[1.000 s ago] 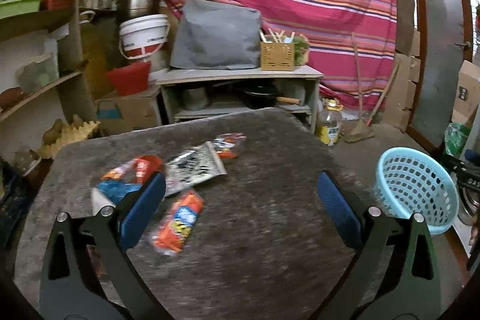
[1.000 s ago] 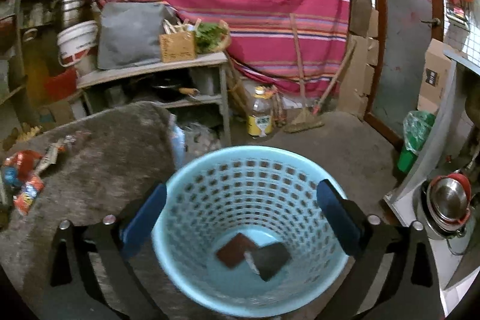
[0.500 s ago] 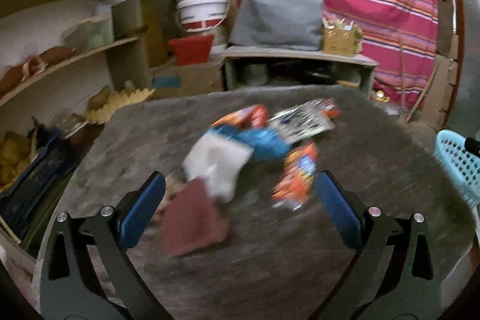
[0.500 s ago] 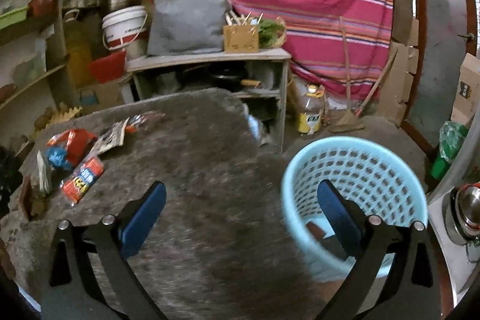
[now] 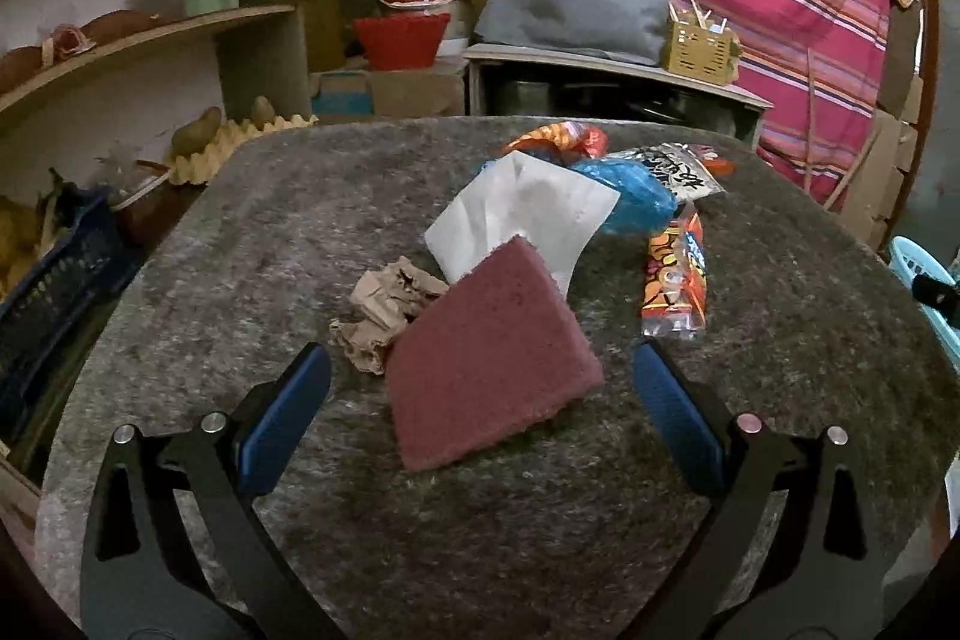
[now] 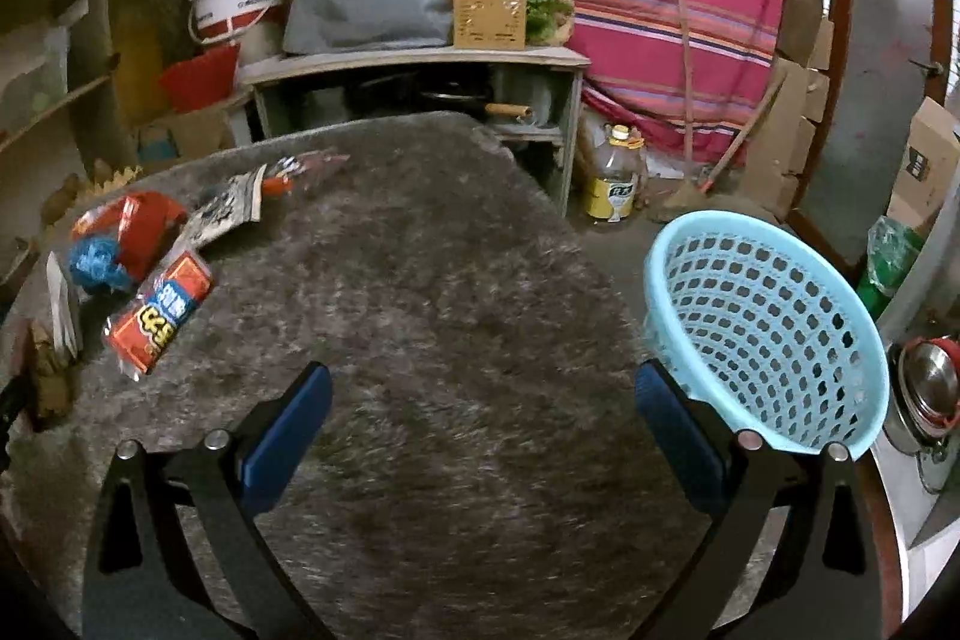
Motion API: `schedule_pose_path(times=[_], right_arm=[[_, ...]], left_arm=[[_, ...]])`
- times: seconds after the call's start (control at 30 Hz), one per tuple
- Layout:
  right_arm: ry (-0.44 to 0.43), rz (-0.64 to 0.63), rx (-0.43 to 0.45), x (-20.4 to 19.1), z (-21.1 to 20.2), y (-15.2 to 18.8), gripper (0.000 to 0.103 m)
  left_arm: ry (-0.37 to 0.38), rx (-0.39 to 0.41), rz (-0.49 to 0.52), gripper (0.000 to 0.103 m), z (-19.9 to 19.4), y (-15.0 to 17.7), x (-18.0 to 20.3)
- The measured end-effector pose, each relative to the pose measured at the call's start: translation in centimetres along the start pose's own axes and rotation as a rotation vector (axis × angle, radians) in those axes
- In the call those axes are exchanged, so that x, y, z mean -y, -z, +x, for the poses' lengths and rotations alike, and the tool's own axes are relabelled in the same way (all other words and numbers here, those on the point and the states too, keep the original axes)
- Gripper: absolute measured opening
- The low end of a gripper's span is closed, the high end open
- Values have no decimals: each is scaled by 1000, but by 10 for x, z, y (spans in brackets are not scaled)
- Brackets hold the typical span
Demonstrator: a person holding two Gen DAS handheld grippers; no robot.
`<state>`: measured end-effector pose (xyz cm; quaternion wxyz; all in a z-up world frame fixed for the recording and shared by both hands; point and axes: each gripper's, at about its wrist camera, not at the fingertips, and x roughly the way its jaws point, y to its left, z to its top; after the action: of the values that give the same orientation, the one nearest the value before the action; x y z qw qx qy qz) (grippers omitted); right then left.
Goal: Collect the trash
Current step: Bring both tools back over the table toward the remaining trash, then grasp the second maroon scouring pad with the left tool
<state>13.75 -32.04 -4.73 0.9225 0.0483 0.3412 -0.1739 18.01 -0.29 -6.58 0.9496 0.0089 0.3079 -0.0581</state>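
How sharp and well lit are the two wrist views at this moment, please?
Left wrist view: dim, warm light, but the maroon pad and white paper are crisp; fisheye bends the shelves. Right wrist view: slight motion smear across the grey table; the blue basket stays readable; edges are vignetted black.

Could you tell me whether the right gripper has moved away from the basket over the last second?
Yes. The right gripper now sits over the table, with the blue basket off to its right, not beneath.
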Motion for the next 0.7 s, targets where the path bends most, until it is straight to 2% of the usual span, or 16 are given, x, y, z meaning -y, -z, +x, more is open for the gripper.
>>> schedule_pose_path(times=[0.07, 0.1, 0.17, 0.23, 0.3, 0.5, 0.6, 0.7], right_arm=[[3, -20, -4, -7, 2, 1, 99], [9, -34, -3, -13, 2, 1, 99], [11, -47, -1, -20, 3, 1, 99], [0, -54, -6, -26, 3, 0, 99], [-27, -63, -12, -32, 2, -2, 99], [-59, -104, 9, -48, -6, -10, 99], [-85, -122, 11, -57, -9, -13, 99], [-106, -137, 1, -67, -8, -15, 99]], left_arm=[[-2, -6, 5, 97, 3, -1, -1], [-3, -12, 11, 93, 5, -2, -1], [2, -32, 24, 83, 12, -4, -1], [33, -68, 19, 66, 20, -5, -3], [70, -90, 6, 59, 25, -7, -8], [124, -76, 42, 30, 18, -25, -12], [145, -102, 55, 21, 22, -41, -19], [146, -113, 51, 17, 25, -52, -31]])
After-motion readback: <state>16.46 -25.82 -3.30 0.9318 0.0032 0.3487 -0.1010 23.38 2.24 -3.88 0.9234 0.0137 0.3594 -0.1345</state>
